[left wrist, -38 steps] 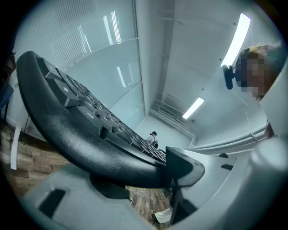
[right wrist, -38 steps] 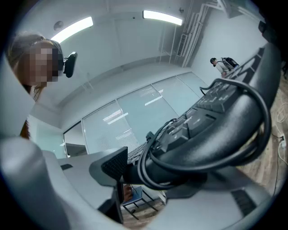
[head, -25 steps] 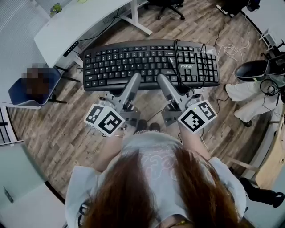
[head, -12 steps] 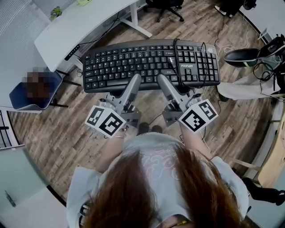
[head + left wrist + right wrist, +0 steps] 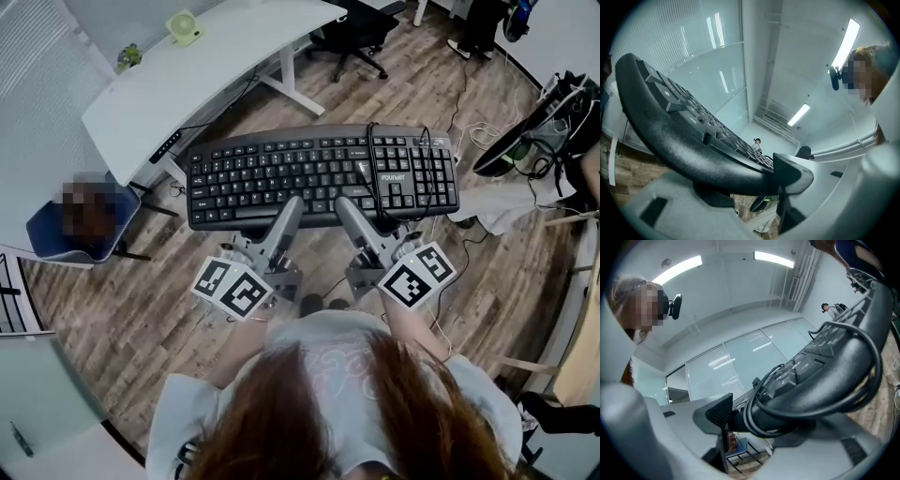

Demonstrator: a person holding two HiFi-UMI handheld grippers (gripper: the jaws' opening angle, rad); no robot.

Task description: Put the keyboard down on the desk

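Two grippers share the load. The left gripper (image 5: 286, 211) and the right gripper (image 5: 349, 211) each pinch the near edge of the black keyboard (image 5: 323, 173), one a little left of its middle and one a little right. In the left gripper view the jaws are closed down on the thick front edge of the keyboard (image 5: 693, 145), with the keys sloping away above them. In the right gripper view the jaws are clamped on the same edge (image 5: 820, 394), and a loop of the keyboard's cable (image 5: 754, 420) lies around the edge just beside the grip. Whether the cable is pinched too cannot be told.

From the head view the keyboard is held roughly level with its keys up, over the wooden floor (image 5: 112, 309) and in front of the person. The cable (image 5: 368, 159) runs across its top near the number pad. The white desk (image 5: 216, 56) stands beyond it, up and to the left, with a small green object (image 5: 185, 25) near its far end. The keyboard appears clear of the desk and rests on nothing.

As a judgement, the putting down is not done. The keyboard is gripped and carried but not on the desk. What seems left is to bring it over the desk top, lower it flat, and open both grippers. The loose cable could snag on the way.
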